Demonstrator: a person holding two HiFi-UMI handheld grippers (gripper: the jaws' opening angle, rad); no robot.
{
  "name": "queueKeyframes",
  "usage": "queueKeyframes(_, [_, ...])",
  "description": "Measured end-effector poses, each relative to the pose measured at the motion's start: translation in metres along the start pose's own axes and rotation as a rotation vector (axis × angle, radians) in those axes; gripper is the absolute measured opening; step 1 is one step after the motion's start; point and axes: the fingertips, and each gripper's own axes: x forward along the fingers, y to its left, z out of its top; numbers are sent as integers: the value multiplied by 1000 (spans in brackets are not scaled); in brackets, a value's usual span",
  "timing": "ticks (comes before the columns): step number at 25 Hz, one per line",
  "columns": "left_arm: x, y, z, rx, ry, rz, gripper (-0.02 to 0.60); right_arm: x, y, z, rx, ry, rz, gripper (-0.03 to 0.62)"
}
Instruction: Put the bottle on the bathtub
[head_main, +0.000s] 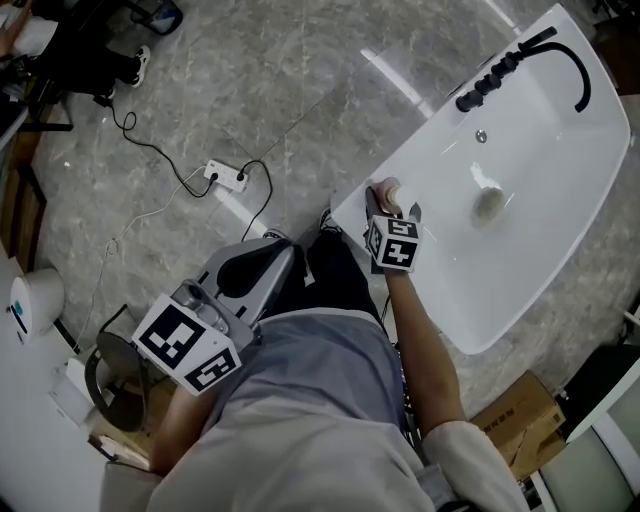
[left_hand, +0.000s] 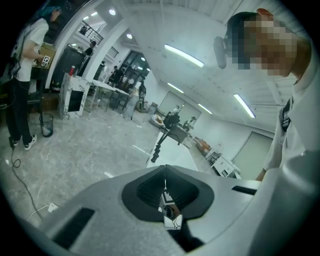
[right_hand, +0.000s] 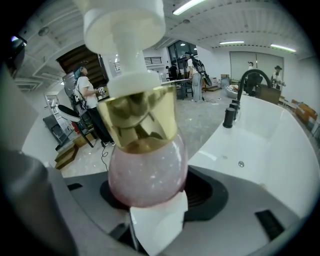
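A round pink bottle (right_hand: 147, 170) with a gold collar and a white pump head fills the right gripper view. My right gripper (right_hand: 150, 202) is shut on its body. In the head view the bottle (head_main: 384, 189) is over the near left corner of the white bathtub (head_main: 440, 140); whether it touches the rim I cannot tell. The right gripper (head_main: 391, 213) points at that corner. My left gripper (head_main: 280, 255) is held low at the person's left side over the floor, away from the tub. Its jaws (left_hand: 165, 175) are shut with nothing between them.
A black faucet (head_main: 520, 60) stands on the tub's far rim, and a drain plug (head_main: 488, 203) lies in the basin. On the marble floor are a power strip (head_main: 225, 177) with cables, a cardboard box (head_main: 520, 428) and a white bin (head_main: 35, 300). A person (right_hand: 87, 95) stands in the background.
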Motion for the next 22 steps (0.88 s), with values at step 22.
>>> queueKeyframes(22, [-1,-18,-9,1,-2,-36,9,-17,6,-15,20,20,18,242])
